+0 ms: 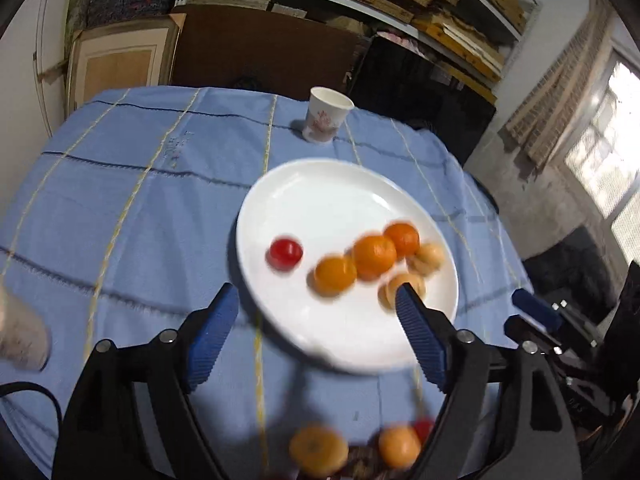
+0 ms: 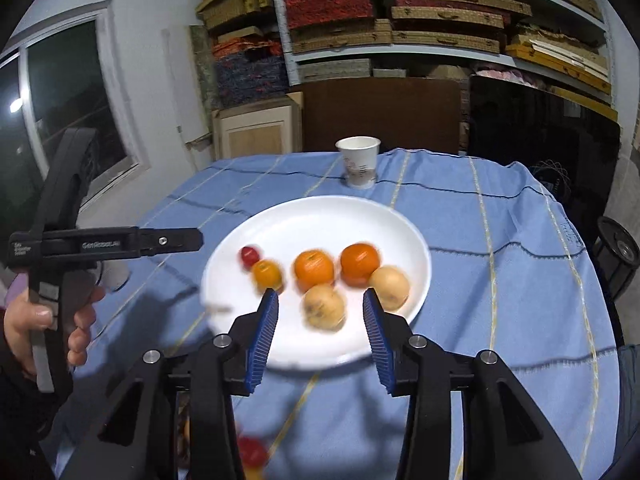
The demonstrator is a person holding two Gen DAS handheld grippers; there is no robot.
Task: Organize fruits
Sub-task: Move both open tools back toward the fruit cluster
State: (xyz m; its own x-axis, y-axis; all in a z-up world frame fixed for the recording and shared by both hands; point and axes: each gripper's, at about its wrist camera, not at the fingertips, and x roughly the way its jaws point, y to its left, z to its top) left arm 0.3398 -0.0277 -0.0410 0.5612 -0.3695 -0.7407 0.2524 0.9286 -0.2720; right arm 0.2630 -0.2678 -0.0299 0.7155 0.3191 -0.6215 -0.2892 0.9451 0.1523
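Only the left view shows oranges (image 1: 319, 455) off the plate (image 1: 320, 200).

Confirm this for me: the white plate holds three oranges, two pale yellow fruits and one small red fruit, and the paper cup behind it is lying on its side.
One detail is wrong: the paper cup stands upright, mouth up, as the right wrist view shows. The rest holds: the white plate carries three oranges, two pale yellow fruits and one small red fruit.
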